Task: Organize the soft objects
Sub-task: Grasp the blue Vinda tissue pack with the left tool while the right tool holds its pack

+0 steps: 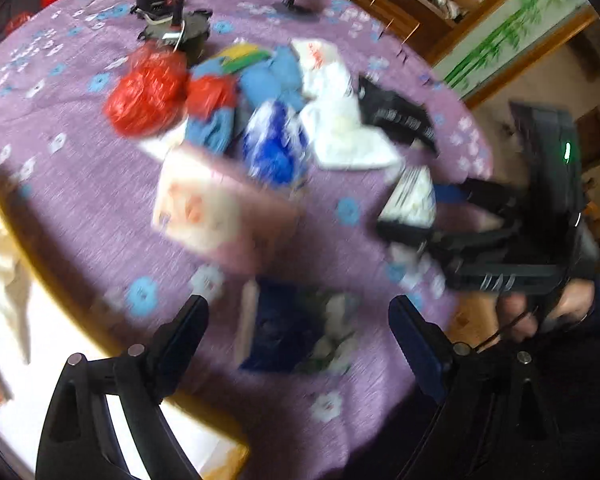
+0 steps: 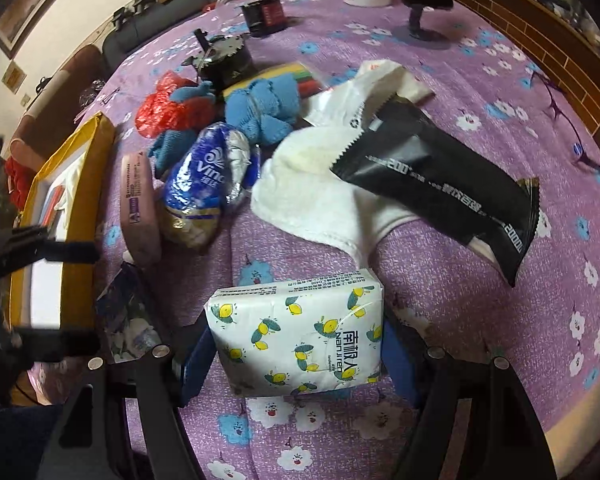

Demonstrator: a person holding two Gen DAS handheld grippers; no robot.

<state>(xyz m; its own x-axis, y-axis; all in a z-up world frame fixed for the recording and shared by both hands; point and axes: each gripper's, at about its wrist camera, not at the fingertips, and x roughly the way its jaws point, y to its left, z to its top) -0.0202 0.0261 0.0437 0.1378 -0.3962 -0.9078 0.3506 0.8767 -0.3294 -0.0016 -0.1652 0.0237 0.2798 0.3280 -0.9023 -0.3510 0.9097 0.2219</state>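
Most of the soft things are not yet sorted: a loose heap lies on the purple-clothed bench (image 2: pixel 480 300), well short of the yellow-rimmed box (image 2: pixel 74 200) at its edge, which I take to be the place meant for them. Taking that box as the landmark, nearest to it lies a pink tissue pack (image 2: pixel 140 208), with a dark floral pack (image 2: pixel 126 312) just beside the box's near rim. Next out is a blue Vinda wrapper (image 2: pixel 200 184), then blue cloths (image 2: pixel 260 108) and a red plastic bag (image 2: pixel 168 108) toward the far end of the box. Farthest from it are a white towel (image 2: pixel 312 184) and a black pouch (image 2: pixel 440 172) lying across the towel.

Only one item is in hand. The right tool (image 2: pixel 296 344) is clamped on a lemon-print tissue pack (image 2: pixel 300 340), its pads pressing both sides, with the pack over the bench away from the box. The left tool (image 1: pixel 298 328) has its jaws spread with nothing between them, above the dark floral pack; that view is blurred.

As for the box, it holds a white cloth (image 2: pixel 74 176) and something red and blue that I cannot identify. By my reading the job is at an early stage, with nearly the whole heap left to move.
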